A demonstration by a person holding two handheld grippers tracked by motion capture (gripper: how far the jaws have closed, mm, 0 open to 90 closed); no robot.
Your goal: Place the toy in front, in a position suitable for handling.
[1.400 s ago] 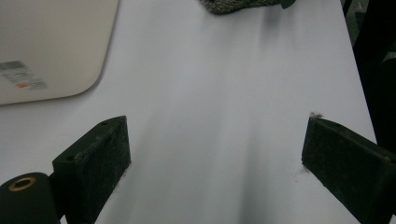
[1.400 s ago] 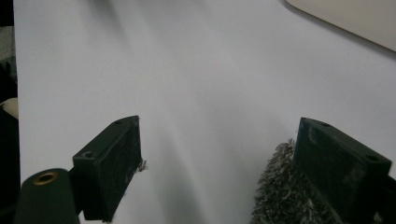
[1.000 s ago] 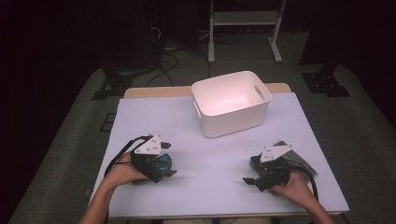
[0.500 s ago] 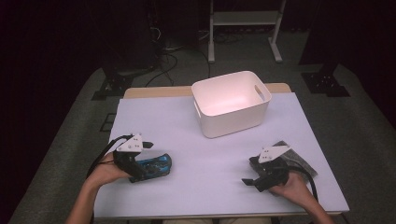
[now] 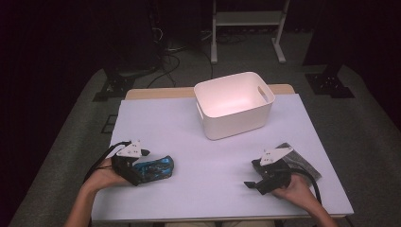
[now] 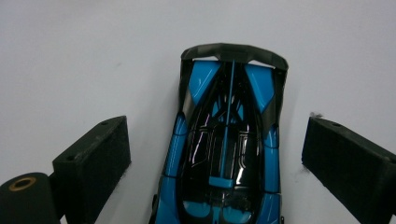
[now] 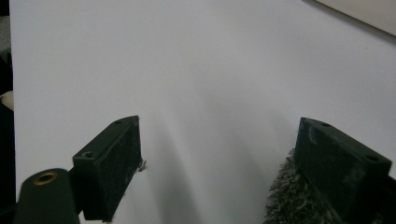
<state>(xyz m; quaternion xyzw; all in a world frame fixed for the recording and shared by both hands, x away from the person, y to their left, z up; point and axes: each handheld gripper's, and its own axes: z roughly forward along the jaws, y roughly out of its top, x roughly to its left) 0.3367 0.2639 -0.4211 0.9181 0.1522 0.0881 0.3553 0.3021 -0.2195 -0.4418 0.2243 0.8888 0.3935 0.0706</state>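
Lying near the front left corner of the table point(image 5: 156, 123): a blue and black toy car point(image 6: 226, 140), sitting between the wide-spread jaws of the left gripper point(image 6: 219, 158), touching neither pad. Resting near the front right corner: the right gripper point(image 7: 219, 168), jaws gaping wide over bare tabletop, a grey glittery pouch point(image 7: 299, 200) showing beside one pad. Standing towards the back edge: a white bin point(image 5: 235, 105).

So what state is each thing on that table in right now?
Left gripper: open, jaws on either side of the car, not touching it.
Blue toy car: on its wheels on the table, not gripped.
Right gripper: open, holding nothing.
White bin: upright, empty.
Grey glittery pouch: lying flat by the right gripper.
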